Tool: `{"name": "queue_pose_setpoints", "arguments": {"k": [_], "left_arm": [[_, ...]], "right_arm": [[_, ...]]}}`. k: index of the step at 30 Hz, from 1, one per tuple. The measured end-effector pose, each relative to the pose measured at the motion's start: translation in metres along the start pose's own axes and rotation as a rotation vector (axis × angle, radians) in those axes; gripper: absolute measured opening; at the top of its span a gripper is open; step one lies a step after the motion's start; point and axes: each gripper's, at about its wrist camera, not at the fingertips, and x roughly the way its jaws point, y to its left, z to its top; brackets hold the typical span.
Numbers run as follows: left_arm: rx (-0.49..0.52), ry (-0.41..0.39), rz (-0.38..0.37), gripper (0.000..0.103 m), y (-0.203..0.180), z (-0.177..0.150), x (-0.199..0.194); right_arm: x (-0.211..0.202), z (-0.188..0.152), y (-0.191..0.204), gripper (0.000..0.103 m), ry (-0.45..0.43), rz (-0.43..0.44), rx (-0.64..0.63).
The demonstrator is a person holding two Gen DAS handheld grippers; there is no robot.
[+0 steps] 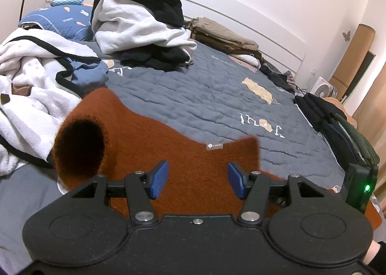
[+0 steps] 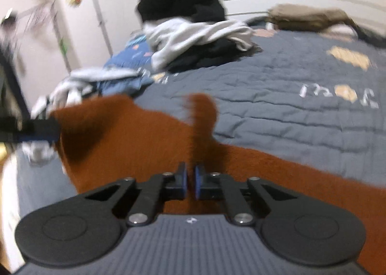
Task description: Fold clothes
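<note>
A rust-brown fuzzy sweater (image 1: 149, 144) lies on the grey quilted bed (image 1: 217, 96), one sleeve opening facing me at the left, a small white label near its far edge. My left gripper (image 1: 197, 179) is open just above the sweater, blue pads apart. In the blurred right wrist view my right gripper (image 2: 190, 179) is shut on a raised fold of the sweater (image 2: 202, 116). The left gripper's dark body (image 2: 29, 128) shows at that view's left edge, by the sweater.
A heap of black and white clothes (image 1: 142, 22) sits at the back. A white blanket (image 1: 29, 87) lies left. Folded tan clothes (image 1: 222, 36) and dark folded clothes (image 1: 337, 125) lie along the bed's right side. The headboard and wall stand behind.
</note>
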Motion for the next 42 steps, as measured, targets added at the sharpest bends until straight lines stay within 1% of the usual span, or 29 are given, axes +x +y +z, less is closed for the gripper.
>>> {"name": "queue_pose_setpoints", "arguments": {"k": [6,8,11,13,18,20,27,28,30,31,32,36,39,42], "left_arm": [[0.018,0.001,-0.007,0.054,-0.004,-0.001,0.0],[0.018,0.0,-0.006,0.054,-0.005,-0.001,0.0],[0.025,0.005,-0.008,0.054,-0.007,-0.003,0.0],[0.041,0.01,-0.007,0.054,-0.01,-0.005,0.001],[0.062,0.027,-0.004,0.054,-0.015,-0.01,0.003],[0.066,0.033,-0.001,0.054,-0.016,-0.012,0.005],[0.08,0.052,-0.001,0.055,-0.02,-0.015,0.01],[0.08,0.053,-0.003,0.055,-0.021,-0.015,0.011],[0.084,0.059,-0.007,0.055,-0.022,-0.015,0.012],[0.09,0.063,-0.008,0.056,-0.023,-0.016,0.013],[0.096,0.067,-0.009,0.056,-0.023,-0.017,0.014],[0.112,0.076,-0.013,0.056,-0.026,-0.02,0.015],[0.105,0.07,-0.019,0.056,-0.027,-0.02,0.013],[0.115,0.071,-0.025,0.056,-0.031,-0.022,0.011]], "right_arm": [[-0.016,0.009,-0.029,0.003,-0.047,0.035,0.241],[-0.027,0.011,-0.039,0.003,-0.06,0.036,0.3],[-0.047,0.016,-0.051,0.003,-0.091,0.026,0.347],[-0.058,0.018,-0.058,0.003,-0.097,-0.005,0.352],[-0.067,0.017,-0.081,0.003,-0.037,-0.088,0.34],[-0.071,0.016,-0.09,0.006,-0.013,-0.121,0.335],[-0.071,0.0,-0.084,0.012,0.018,-0.112,0.283],[-0.071,-0.003,-0.083,0.015,0.022,-0.11,0.276],[-0.071,-0.007,-0.08,0.027,0.03,-0.105,0.261],[-0.071,-0.01,-0.079,0.04,0.034,-0.103,0.253],[-0.071,-0.012,-0.078,0.047,0.038,-0.101,0.246],[-0.074,-0.022,-0.077,0.049,0.097,-0.12,0.258],[-0.078,-0.034,-0.076,0.049,0.114,-0.15,0.263],[-0.074,-0.043,-0.076,0.049,0.143,-0.12,0.294]]}}
